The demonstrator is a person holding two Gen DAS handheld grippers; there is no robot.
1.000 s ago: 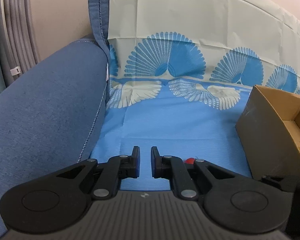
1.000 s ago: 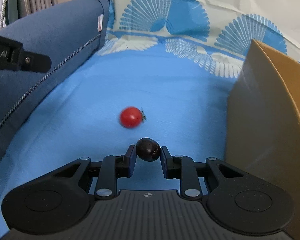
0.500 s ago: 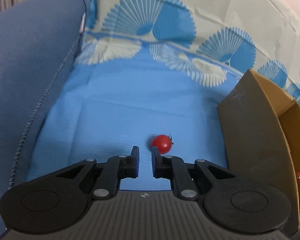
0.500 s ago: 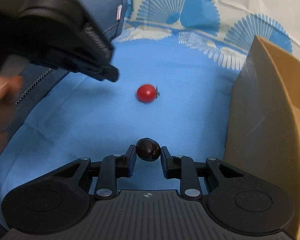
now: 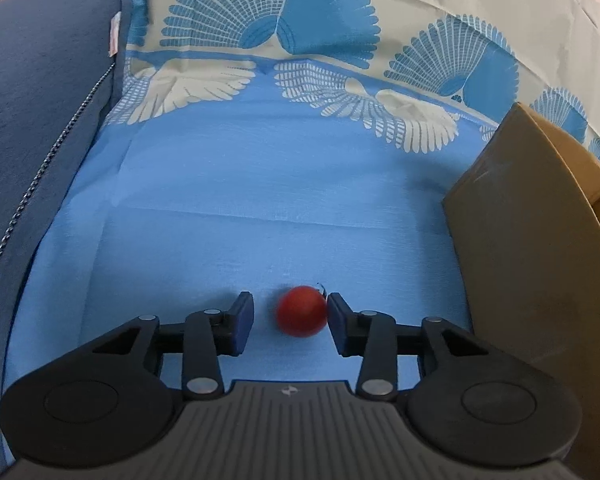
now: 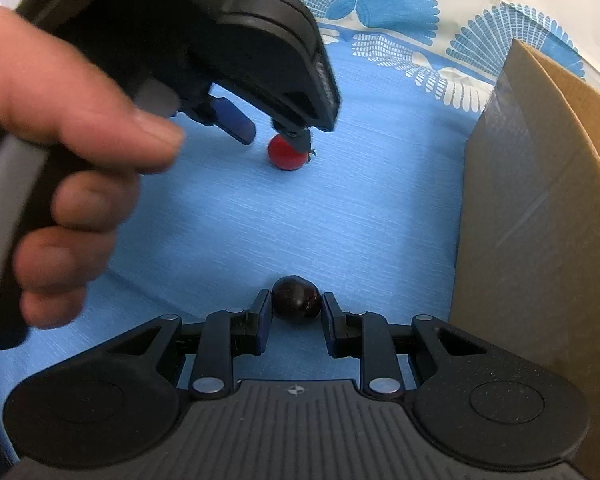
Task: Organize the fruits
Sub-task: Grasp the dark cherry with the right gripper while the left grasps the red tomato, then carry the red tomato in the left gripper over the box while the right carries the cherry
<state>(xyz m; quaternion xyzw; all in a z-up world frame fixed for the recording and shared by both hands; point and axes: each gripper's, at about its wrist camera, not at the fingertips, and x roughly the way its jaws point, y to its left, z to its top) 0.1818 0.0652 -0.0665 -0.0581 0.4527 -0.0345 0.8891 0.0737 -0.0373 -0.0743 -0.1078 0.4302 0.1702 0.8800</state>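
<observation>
A red cherry tomato (image 5: 302, 311) lies on the blue cloth (image 5: 260, 184). My left gripper (image 5: 291, 322) is open around it, the tomato close to the right finger. In the right wrist view the left gripper (image 6: 266, 132) hangs over the same tomato (image 6: 287, 155), held by a hand (image 6: 60, 152). My right gripper (image 6: 295, 312) is shut on a dark round fruit (image 6: 296, 299), held just above the cloth beside the cardboard box (image 6: 540, 208).
The open cardboard box (image 5: 540, 248) stands on the right. A blue sofa arm (image 5: 32, 92) rises on the left. The patterned cloth climbs the sofa back (image 5: 340, 28) behind.
My left gripper has come down over the red tomato and opened around it. My right gripper still holds the dark fruit and has shifted slightly nearer the box.
</observation>
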